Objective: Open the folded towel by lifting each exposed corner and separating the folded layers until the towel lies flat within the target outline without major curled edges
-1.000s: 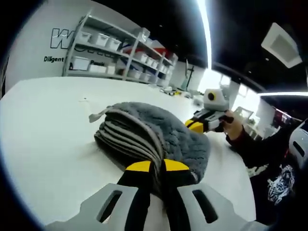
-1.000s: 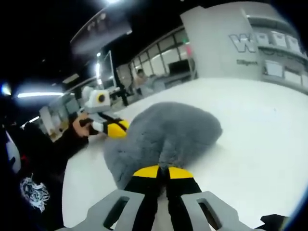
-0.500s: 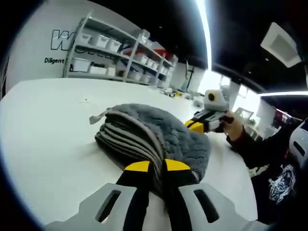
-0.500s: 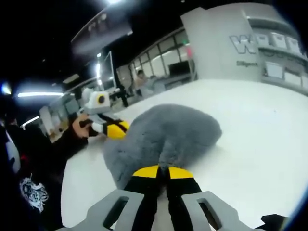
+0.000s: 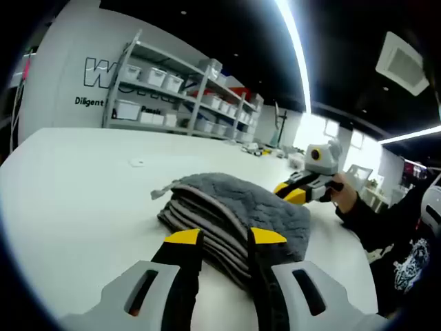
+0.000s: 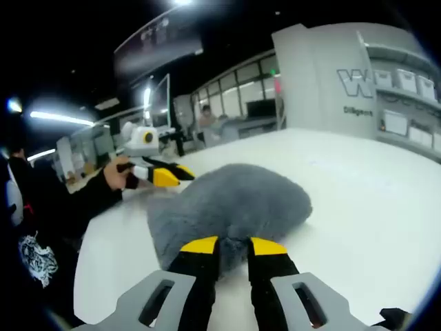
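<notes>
A grey folded towel [image 5: 238, 207] lies on a white counter [image 5: 76, 200], directly ahead of the left hand-held gripper [image 5: 224, 238]. In the left gripper view its yellow-tipped jaws stand slightly apart, one on each side of the towel's stacked folded edges at the near end; whether they actually pinch the cloth cannot be told. A small tag sticks out of the towel's far left corner. Beyond the towel, ahead and to the right, the right hand-held gripper [image 5: 298, 194] is held in a person's hand [image 5: 342, 195] with a dark sleeve. Far ahead on the left, shelving [image 5: 172, 96] carries white bins, and the wall beside it bears large letters starting with "W" and smaller writing that reads "Diligent". In the right gripper view, the right hand-held gripper [image 6: 233, 246] has its jaws a little open, the towel's [image 6: 231, 207] fluffy near edge between the tips, with any grip unclear. The left hand-held gripper [image 6: 171, 176] sits ahead to the left at the towel's far edge. On the wall [image 6: 324, 83] ahead to the right, a large "W" is readable.
</notes>
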Demonstrator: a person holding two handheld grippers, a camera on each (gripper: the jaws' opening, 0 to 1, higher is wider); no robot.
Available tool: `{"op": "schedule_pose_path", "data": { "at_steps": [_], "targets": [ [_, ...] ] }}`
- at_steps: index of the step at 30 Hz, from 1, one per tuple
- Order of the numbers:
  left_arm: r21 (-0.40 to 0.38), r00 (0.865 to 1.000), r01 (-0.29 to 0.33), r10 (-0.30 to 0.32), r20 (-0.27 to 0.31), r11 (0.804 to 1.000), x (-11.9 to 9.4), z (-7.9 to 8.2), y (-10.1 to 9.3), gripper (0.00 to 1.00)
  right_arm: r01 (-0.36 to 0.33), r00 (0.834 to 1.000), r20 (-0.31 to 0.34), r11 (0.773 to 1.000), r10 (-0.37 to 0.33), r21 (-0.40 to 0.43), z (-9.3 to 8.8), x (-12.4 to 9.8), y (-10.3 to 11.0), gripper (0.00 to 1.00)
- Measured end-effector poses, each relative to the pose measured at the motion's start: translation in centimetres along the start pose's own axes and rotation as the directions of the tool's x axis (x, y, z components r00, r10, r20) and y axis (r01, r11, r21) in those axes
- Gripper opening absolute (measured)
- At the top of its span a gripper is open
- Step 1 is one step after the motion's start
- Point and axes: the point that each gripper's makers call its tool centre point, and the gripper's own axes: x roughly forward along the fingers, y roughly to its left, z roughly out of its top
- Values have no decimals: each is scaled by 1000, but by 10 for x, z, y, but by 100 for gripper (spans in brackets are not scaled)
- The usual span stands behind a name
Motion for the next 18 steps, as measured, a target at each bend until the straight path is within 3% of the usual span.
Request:
{"op": "schedule_pose_path", "data": {
  "at_steps": [6,8,10,11,14,18],
  "targets": [
    [48,993,-120,119,22,992,-7,7,31,44,34,999,35,999,-33,-24,8,-5,-7,36],
    [79,980,-193,189,58,978,-10,15,39,53,59,998,31,998,-58,-36,7,-5,-13,46],
    [133,954,-293,280,104,947,-16,24,52,70,87,996,29,995,-86,-40,6,-5,-19,56],
    [143,953,-302,294,76,943,-16,20,55,80,102,994,32,994,-100,-43,7,-6,-22,61],
    [156,954,-299,291,76,941,-17,21,55,80,143,989,44,988,-141,-59,10,-7,-30,74],
    [170,946,-321,309,95,932,-18,24,57,93,185,981,68,980,-180,-68,15,-10,-37,91]
  ]
}}
